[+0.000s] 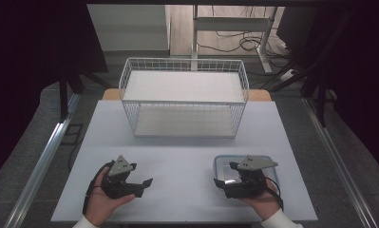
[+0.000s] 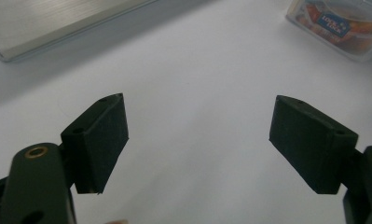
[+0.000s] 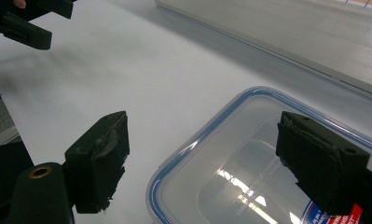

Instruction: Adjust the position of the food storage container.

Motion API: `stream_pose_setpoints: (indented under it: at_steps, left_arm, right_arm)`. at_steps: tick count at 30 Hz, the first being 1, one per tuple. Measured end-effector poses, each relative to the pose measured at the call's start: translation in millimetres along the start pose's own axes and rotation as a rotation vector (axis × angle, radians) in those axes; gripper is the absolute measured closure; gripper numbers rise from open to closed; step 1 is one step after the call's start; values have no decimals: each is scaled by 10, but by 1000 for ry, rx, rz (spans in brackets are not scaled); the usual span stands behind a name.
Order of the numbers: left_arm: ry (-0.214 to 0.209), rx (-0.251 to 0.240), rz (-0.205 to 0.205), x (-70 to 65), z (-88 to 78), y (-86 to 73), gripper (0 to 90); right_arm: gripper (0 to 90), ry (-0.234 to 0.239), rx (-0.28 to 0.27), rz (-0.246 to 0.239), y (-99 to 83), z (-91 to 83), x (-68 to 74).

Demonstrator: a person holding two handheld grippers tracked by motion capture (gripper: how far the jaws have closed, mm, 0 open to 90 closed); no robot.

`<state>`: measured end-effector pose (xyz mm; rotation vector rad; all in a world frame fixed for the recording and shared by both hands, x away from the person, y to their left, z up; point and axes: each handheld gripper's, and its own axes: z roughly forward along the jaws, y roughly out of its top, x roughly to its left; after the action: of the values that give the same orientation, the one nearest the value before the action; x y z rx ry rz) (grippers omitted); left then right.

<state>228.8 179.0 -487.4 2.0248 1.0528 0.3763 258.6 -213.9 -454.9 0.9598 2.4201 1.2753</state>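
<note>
A clear plastic food container (image 1: 221, 165) with a blue-edged lid lies flat at the front right of the white table (image 1: 177, 152). My right gripper (image 1: 226, 174) hovers over its near left corner, open. In the right gripper view one finger stands beside the lid's edge and the other above the container (image 3: 239, 182), with neither pressing on it. My left gripper (image 1: 139, 175) is at the front left, open, with only bare table between its fingers (image 2: 99, 140). The container (image 2: 337, 25) lies ahead at the top right of the left gripper view.
A white two-tier wire rack (image 1: 183, 101) stands at the back middle of the table, and its bottom board (image 2: 58, 23) appears in the left gripper view. Dark curtains hang on both sides. Metal rails (image 1: 44, 156) run along the floor beside the table.
</note>
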Motion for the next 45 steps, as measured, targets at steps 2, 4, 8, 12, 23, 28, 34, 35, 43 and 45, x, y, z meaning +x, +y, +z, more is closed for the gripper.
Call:
stream_pose_setpoints:
  at_steps: [2, 4, 8, 12, 23, 28, 34, 35, 43, 45]
  left_arm:
    - [4, -8, 4, -8, -3, 4, 198]
    - [5, -5, 7, -10, -2, 6, 198]
    - [7, -11, 7, -15, -20, 10, 198]
    - [9, -30, -5, -16, -48, 15, 199]
    - [18, -22, 25, -6, -48, 11, 200]
    - [17, -18, 31, -21, -38, 13, 200]
    - [15, -9, 30, -13, -23, 6, 201]
    - [15, -8, 30, -8, -20, 4, 202]
    - [11, -8, 37, -21, -32, 7, 204]
    - [11, -7, 37, -21, -31, 7, 204]
  right_arm:
    - [174, 2, 4, -4, -1, 7, 7]
    - [174, -4, 6, -14, 4, 7, 15]
    - [184, -21, 2, -1, 25, -36, -1]
    - [207, -83, -2, 23, 50, -171, -79]
    - [276, -216, -27, 117, -56, -664, -381]
    - [325, -253, -17, 156, -125, -787, -515]
    - [385, -285, 12, 201, -211, -865, -685]
    - [418, -300, 26, 217, -241, -894, -739]
    - [602, -359, 49, 231, -337, -968, -863]
    - [635, -358, 53, 235, -350, -974, -880]
